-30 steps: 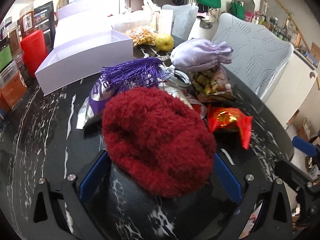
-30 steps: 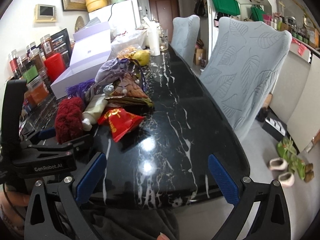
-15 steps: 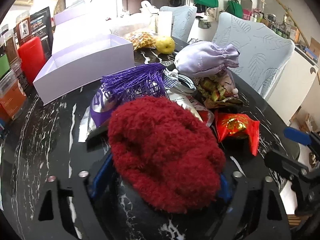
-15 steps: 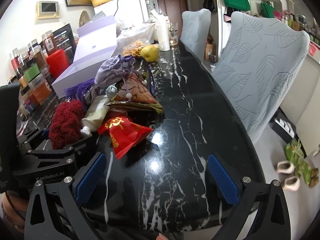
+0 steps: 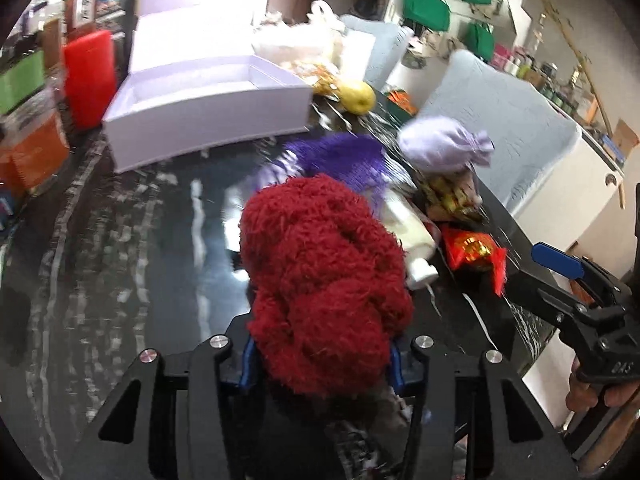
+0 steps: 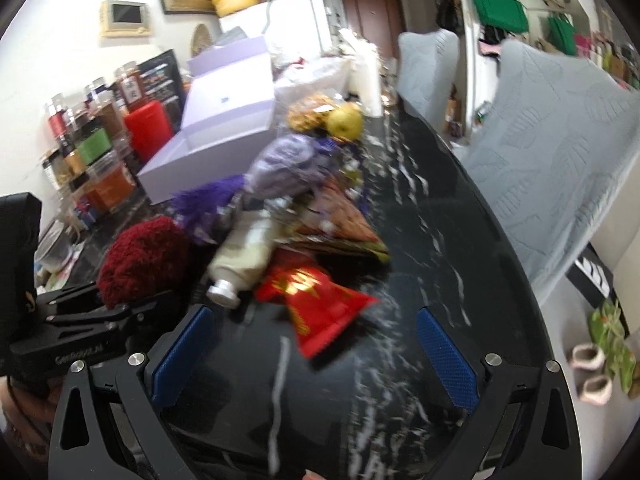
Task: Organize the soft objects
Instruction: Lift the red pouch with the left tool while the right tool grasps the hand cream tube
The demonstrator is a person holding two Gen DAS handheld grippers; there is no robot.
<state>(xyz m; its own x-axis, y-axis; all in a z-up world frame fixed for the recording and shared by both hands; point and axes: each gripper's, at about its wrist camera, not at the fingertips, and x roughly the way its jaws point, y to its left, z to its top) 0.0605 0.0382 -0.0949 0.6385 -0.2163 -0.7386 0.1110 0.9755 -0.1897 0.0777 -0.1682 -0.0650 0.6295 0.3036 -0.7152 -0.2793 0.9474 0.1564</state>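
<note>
The red fuzzy bundle [image 5: 320, 280], clamped in the just-closed left tongs [image 5: 320, 364] above the counter [image 5: 120, 260], should travel to the lavender box [image 5: 208, 112] at 11 o'clock, right tongs [image 6: 312, 344] kept wide and empty.

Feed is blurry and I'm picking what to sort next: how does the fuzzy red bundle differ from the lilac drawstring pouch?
The fuzzy red bundle is dark red and shaggy; the lilac pouch is pale and smooth. The bundle is squeezed in the left gripper, whose jaws have just been closing; the pouch lies untouched on the pile, beyond the bundle and nearer the yellow fruit. Both look soft.
</note>
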